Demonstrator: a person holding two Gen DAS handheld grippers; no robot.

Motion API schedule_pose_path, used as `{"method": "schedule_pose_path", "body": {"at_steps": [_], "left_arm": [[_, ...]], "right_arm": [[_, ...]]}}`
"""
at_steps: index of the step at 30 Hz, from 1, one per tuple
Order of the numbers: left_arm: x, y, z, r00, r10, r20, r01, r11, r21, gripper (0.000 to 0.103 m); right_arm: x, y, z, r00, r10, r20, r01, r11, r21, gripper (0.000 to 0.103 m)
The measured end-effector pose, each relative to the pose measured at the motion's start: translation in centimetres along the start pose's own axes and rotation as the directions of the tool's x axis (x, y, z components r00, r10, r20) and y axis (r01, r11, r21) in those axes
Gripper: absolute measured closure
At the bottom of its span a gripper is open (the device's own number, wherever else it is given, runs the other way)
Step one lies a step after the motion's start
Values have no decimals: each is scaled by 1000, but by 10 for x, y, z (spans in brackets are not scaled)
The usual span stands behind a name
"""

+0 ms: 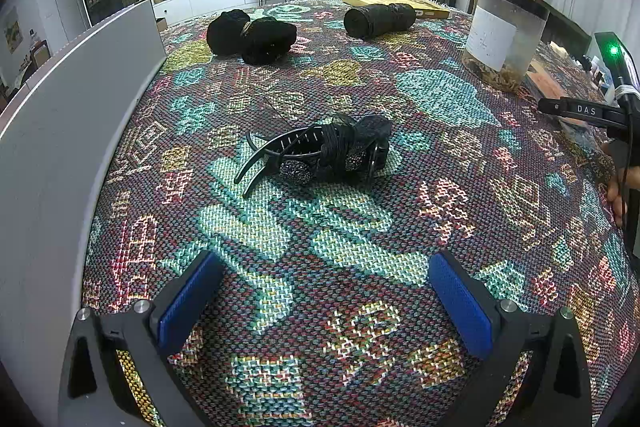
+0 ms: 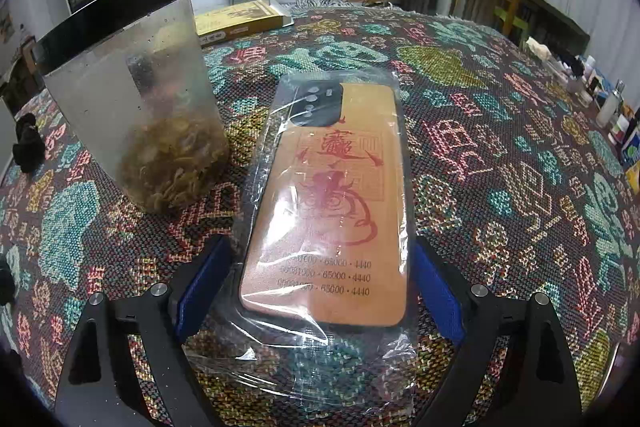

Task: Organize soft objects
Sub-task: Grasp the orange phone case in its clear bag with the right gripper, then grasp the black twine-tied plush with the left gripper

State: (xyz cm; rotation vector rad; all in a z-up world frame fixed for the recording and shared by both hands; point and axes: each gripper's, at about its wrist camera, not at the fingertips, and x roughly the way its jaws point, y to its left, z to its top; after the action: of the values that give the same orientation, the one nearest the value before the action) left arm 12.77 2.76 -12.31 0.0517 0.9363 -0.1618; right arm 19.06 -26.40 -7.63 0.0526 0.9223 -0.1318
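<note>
In the left wrist view my left gripper (image 1: 324,299) is open and empty, low over the patterned cloth (image 1: 360,235). Ahead of it lies a black hair clip with dark fabric and beaded parts (image 1: 320,155). Farther back sit a black fabric bundle (image 1: 252,35) and a black roll (image 1: 378,19). In the right wrist view my right gripper (image 2: 320,279) has its blue pads (image 2: 200,291) on both sides of an orange phone case in a clear plastic bag (image 2: 336,211); the bag's edges touch the pads, the case lies flat on the cloth.
A clear jar with a black lid and dried stuff inside (image 2: 136,107) stands left of the phone case; it also shows in the left wrist view (image 1: 504,31). A yellow flat box (image 2: 240,21) lies at the far edge. A grey panel (image 1: 72,115) borders the left. Bottles (image 2: 612,115) crowd the right edge.
</note>
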Motion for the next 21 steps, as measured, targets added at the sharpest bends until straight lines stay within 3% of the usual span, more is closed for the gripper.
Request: {"method": "schedule_pose_path", "body": {"at_steps": [13, 17, 19, 21], "left_arm": [[0, 0, 0, 1000, -2, 0, 2, 1000, -1, 0], [-6, 8, 2, 999, -46, -15, 45, 998, -33, 1], [-25, 21, 5, 993, -112, 22, 114, 987, -116, 3], [-53, 30, 21, 986, -127, 105, 141, 980, -143, 3]], "right_arm": [[0, 0, 0, 1000, 1, 0, -1, 1000, 0, 12], [0, -1, 0, 1000, 2, 0, -2, 1000, 1, 12], [0, 0, 0, 1000, 1, 0, -1, 1000, 0, 12], [0, -1, 0, 1000, 1, 0, -1, 1000, 0, 12]]}}
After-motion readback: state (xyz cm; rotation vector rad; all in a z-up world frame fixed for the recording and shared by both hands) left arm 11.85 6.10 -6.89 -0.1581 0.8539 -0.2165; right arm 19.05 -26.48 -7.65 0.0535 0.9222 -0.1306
